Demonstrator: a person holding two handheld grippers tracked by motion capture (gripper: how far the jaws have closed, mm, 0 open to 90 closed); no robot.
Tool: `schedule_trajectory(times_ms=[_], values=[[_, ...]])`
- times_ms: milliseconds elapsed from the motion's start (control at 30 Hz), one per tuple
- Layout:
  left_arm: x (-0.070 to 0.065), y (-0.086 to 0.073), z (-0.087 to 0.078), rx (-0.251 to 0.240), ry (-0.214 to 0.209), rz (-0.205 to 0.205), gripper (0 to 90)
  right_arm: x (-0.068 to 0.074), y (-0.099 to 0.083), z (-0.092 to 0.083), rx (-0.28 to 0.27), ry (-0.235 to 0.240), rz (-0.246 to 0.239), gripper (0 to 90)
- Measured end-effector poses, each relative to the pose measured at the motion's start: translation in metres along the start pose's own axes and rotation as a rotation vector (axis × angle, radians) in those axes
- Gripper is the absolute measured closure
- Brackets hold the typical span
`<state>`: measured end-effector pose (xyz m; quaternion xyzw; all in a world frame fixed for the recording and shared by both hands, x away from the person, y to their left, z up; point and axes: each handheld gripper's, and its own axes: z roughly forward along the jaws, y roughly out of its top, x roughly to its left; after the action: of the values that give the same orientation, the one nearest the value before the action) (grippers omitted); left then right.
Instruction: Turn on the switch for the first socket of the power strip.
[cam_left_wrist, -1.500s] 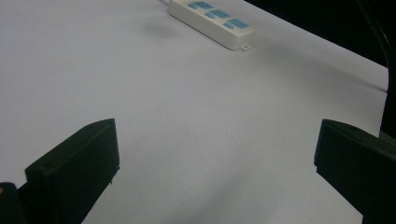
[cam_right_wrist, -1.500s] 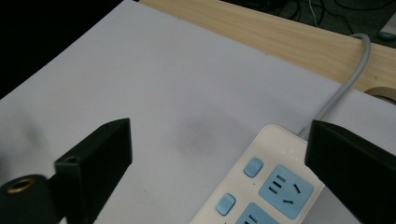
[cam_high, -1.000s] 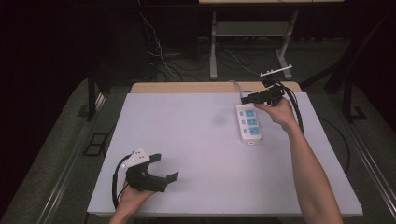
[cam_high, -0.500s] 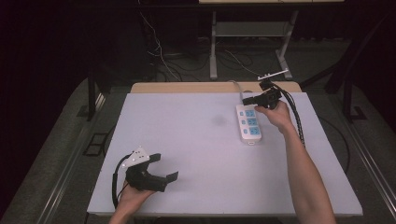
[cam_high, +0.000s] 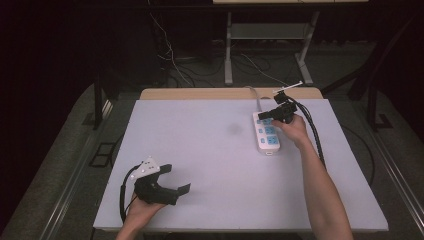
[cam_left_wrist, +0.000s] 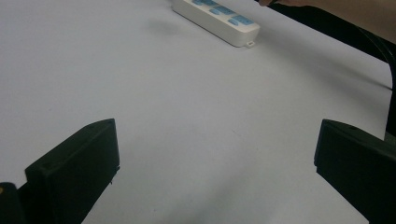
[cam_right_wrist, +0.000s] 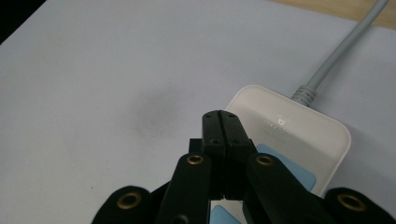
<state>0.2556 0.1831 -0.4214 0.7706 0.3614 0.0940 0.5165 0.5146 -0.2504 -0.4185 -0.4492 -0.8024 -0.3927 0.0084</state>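
A white power strip (cam_high: 266, 134) with blue sockets lies at the far right of the pale table (cam_high: 200, 150); I also see the power strip (cam_left_wrist: 217, 16) in the left gripper view. My right gripper (cam_high: 265, 116) hovers over its far, cable end. In the right gripper view its jaws have just been closing and now meet tip to tip with nothing between them, so the right gripper (cam_right_wrist: 220, 116) is shut just above the power strip (cam_right_wrist: 299, 126). My left gripper (cam_high: 175, 178) rests near the front left edge, open and empty, and in its own view the left gripper (cam_left_wrist: 215, 154) has bare tabletop between its jaws.
The strip's grey cable (cam_high: 252, 94) runs off the table's far edge over a wooden border (cam_high: 200, 93). A faint dark smudge (cam_high: 234, 129) marks the tabletop left of the strip. My right gripper's black cable (cam_high: 316, 140) trails beside the forearm.
My right gripper has sunk toward the far end of the power strip and shifted slightly left. The left gripper has stayed where it was.
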Motion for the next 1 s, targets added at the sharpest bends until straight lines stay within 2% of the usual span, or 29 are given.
schedule_trajectory(times_ms=[167, 233, 367, 533, 567, 633, 700, 867, 1000], values=[[0.001, -0.0002, -0.0002, 0.002, 0.002, 0.001, 0.0, -0.0026, -0.0028, 0.0051, 0.008, 0.002, 0.012, 89.3], [0.0012, -0.0003, -0.0001, 0.003, 0.003, 0.0, 0.0, -0.0033, -0.0043, 0.0063, -0.006, 0.022, 0.025, 89.4], [0.0005, -0.0004, 0.0005, 0.009, 0.002, 0.005, 0.0, -0.0029, -0.0055, 0.0067, -0.011, 0.02, 0.018, 89.6], [0.0004, -0.0007, 0.0015, 0.015, -0.001, 0.006, 0.0, -0.0056, -0.0085, 0.0072, -0.025, 0.035, 0.034, 89.8], [0.0003, -0.0008, 0.0017, 0.015, -0.001, 0.007, 0.0, -0.005, -0.0082, 0.0074, -0.023, 0.032, 0.029, 89.9], [0.0002, -0.0009, 0.0018, 0.016, 0.0, 0.008, 0.0, -0.0004, -0.0066, 0.0078, -0.008, -0.001, -0.018, 90.0], [0.0001, -0.0009, 0.0019, 0.017, 0.001, 0.006, 0.0, 0.0011, -0.006, 0.0083, -0.003, -0.011, -0.03, 90.0], [-0.0013, -0.001, 0.0016, 0.016, 0.002, 0.008, 0.0, 0.0, -0.0068, 0.0088, -0.004, -0.005, -0.011, 90.0], [-0.0022, -0.0008, 0.0015, 0.017, 0.002, 0.011, 0.0, 0.0026, -0.0067, 0.0095, 0.007, -0.031, -0.024, 90.0]])
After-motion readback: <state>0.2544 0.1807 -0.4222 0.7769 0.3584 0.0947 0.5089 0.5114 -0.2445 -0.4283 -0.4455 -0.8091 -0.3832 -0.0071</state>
